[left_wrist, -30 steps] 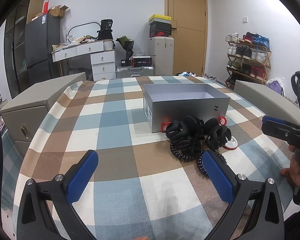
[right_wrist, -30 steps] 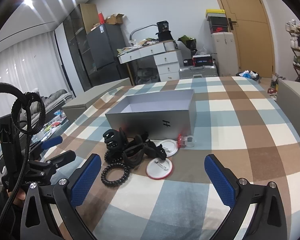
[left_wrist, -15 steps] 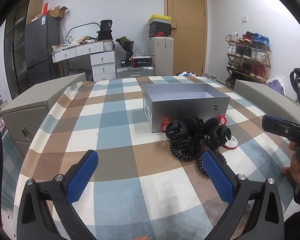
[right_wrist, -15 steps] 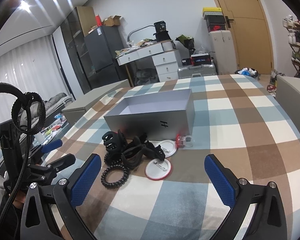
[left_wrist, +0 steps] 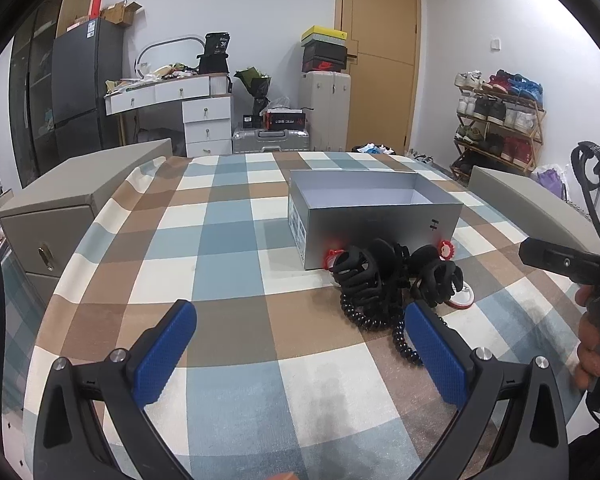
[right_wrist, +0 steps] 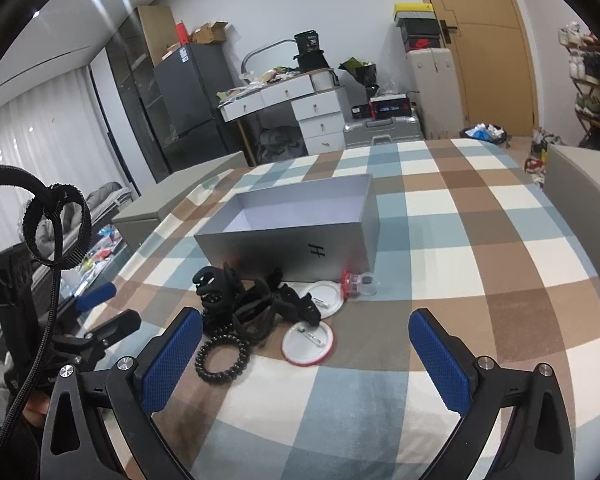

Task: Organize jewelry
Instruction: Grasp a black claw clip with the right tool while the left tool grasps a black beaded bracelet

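Observation:
An open grey box [left_wrist: 374, 216] [right_wrist: 300, 232] stands on the checked tablecloth. In front of it lies a pile of black hair claws [left_wrist: 364, 270] [right_wrist: 256, 304], black bead bracelets [left_wrist: 404, 340] [right_wrist: 222, 358], round red-rimmed badges [right_wrist: 309, 345] [left_wrist: 462, 300] and small red-capped items [right_wrist: 354, 282]. My left gripper [left_wrist: 300, 350] is open and empty, its right finger just in front of the pile. My right gripper [right_wrist: 306, 358] is open and empty, hovering in front of the pile. The left gripper also shows at the left of the right wrist view [right_wrist: 100, 316].
Grey boxes stand at the table's left edge [left_wrist: 72, 208] and right edge [left_wrist: 532, 204]. Beyond the table are a white drawer desk [left_wrist: 180, 108], a dark fridge [left_wrist: 84, 76], a suitcase [left_wrist: 272, 140], a wooden door [left_wrist: 376, 60] and a shoe rack [left_wrist: 500, 120].
Both grippers have edged slightly closer to the pile and the right one has tilted a little. Neither gripper has changed its opening. The objects have not moved.

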